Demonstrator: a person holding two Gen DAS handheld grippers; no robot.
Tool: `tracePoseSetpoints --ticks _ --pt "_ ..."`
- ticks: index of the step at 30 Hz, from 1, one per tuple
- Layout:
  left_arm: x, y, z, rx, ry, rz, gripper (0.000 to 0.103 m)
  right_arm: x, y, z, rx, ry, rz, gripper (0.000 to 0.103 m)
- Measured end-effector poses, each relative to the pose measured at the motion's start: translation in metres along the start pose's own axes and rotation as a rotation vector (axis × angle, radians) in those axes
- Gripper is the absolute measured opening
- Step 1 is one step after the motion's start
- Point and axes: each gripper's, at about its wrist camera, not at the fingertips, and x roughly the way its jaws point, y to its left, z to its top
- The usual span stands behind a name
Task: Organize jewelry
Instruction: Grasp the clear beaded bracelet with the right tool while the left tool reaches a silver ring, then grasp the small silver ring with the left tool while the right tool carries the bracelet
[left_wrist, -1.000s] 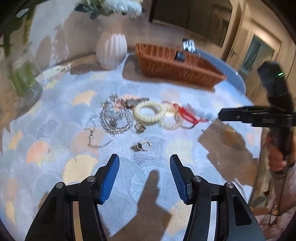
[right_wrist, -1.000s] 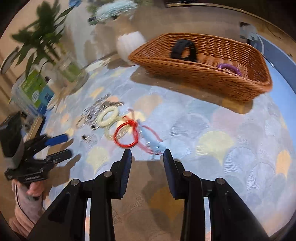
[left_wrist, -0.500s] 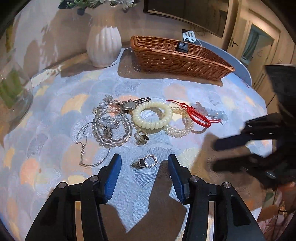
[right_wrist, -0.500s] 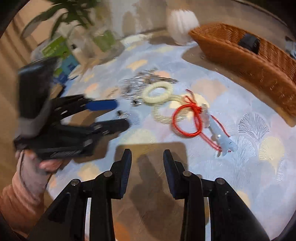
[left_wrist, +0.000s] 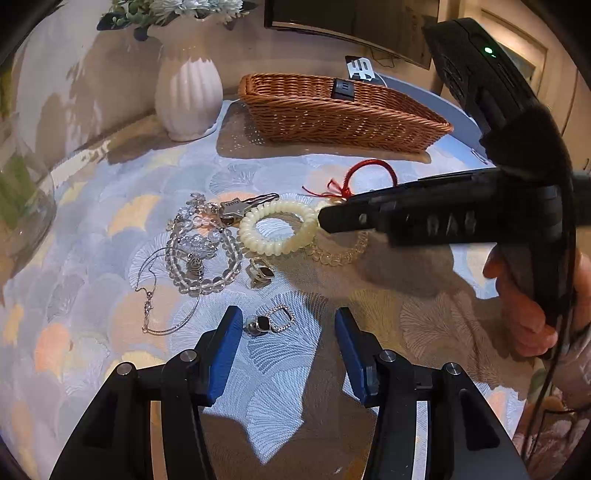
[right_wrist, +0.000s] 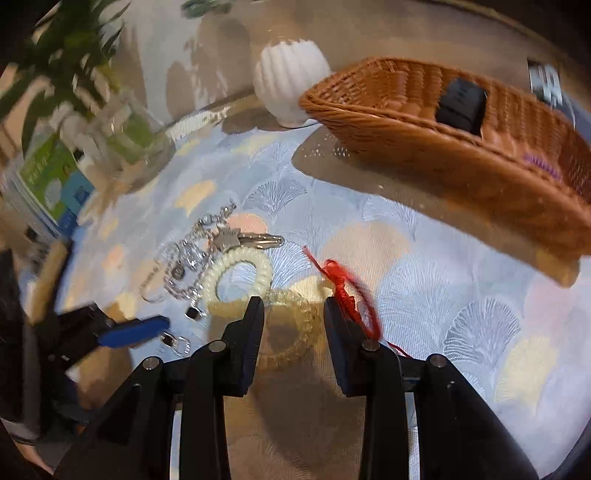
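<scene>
Since the earlier frames, both grippers have closed in on the jewelry pile: the right gripper (right_wrist: 293, 308) has swept across from the table's edge to hang over the clear coil bracelet (right_wrist: 295, 332), and the left gripper (left_wrist: 284, 325) has eased forward until the small earring (left_wrist: 271, 322) lies just ahead of its fingertips. Left jaws stand wide apart with blue pads and grip nothing. Right jaws stand partly apart, also empty; the red cord bracelet (right_wrist: 351, 291) lies against the outer side of one finger, and whether they touch cannot be told through the blur. Remaining pieces, namely the cream coil bracelet (left_wrist: 279, 230), the crystal bead strand (left_wrist: 201, 251), the thin chain (left_wrist: 166, 291) and the ring (left_wrist: 258, 273), lie clustered mid-cloth, well apart from the wicker basket (left_wrist: 343, 118) at the far side. Judged step: selecting one piece for transfer. Good practice is to straddle a single item, lower until the pads flank it, then close slowly so neighbouring loops are not dragged along.
</scene>
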Motion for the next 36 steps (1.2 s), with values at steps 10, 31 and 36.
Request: tracePoseSetpoints --ticks 10,31,36 --pt "-0.001 -0.002 -0.002 0.019 -0.013 0.017 0.029 -0.001 0.038 -0.022 -0.231 -0.03 -0.173 0.012" --pt "-0.029 -0.018 -0.003 0.041 -0.094 -0.012 0.01 -0.059 0.007 -0.069 -0.164 -0.039 -0.074 0.011" --pt "-0.052 -0.021 0.009 0.005 -0.158 -0.108 0.01 -0.093 -0.01 -0.069 -0.123 -0.1 -0.055 0.011"
